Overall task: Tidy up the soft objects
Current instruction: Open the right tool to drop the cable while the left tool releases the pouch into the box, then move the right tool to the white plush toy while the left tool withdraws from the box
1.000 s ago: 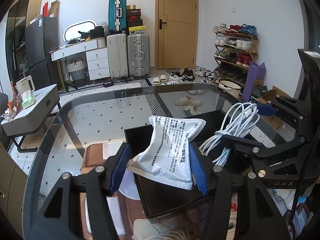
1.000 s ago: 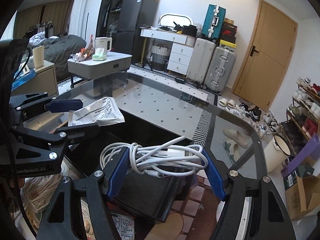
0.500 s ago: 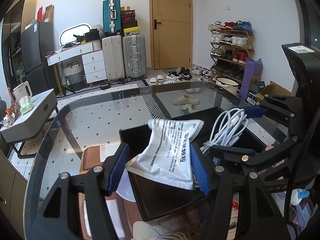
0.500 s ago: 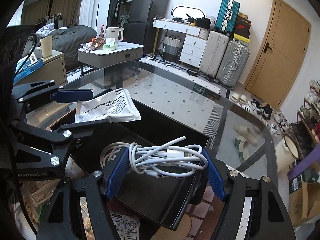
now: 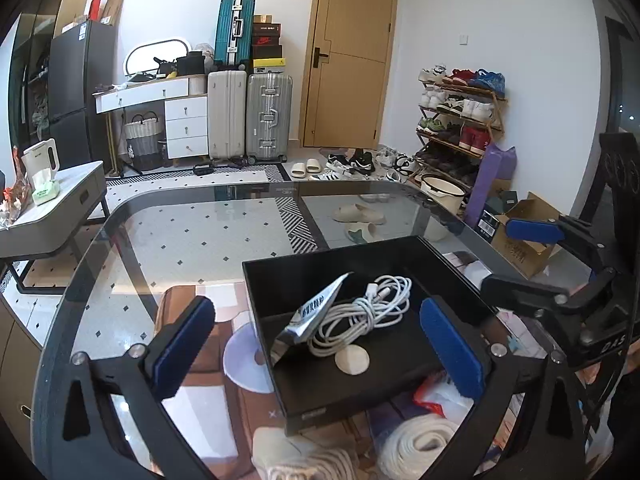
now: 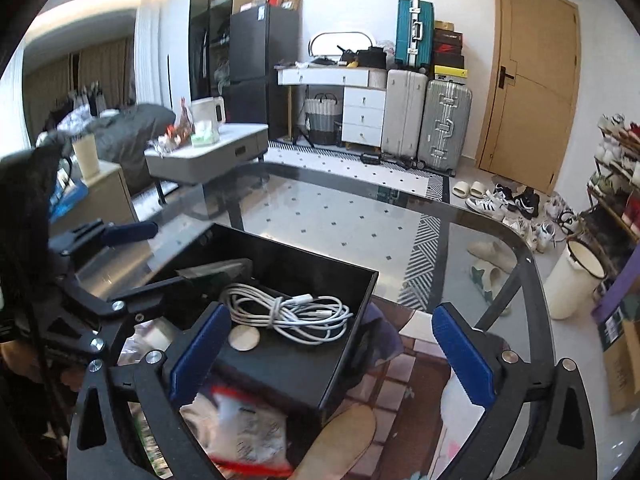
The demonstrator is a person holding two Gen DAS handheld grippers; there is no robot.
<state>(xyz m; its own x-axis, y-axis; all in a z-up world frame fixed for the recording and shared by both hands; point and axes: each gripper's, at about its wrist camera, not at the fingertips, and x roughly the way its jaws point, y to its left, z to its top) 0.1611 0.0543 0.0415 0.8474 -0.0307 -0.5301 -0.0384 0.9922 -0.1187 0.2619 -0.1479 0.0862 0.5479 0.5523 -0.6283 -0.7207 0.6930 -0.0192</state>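
Claws: left claw [image 5: 316, 344] and right claw [image 6: 332, 348] have just sprung wide, both empty.
Risk: silver packet [image 5: 316, 312] leans on white cable [image 5: 364, 316] in black tray [image 5: 400, 388]; could topple.

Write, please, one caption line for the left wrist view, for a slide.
Left gripper, jaws just opened wide, above black tray holding white cable bundle and silver pouch.

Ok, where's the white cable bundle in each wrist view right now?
Left wrist: white cable bundle lies in the black tray, centre, beside the silver pouch.
Right wrist: white cable bundle in the tray, lower centre-left.
Shared landmark: the round cream disc touching the cable.
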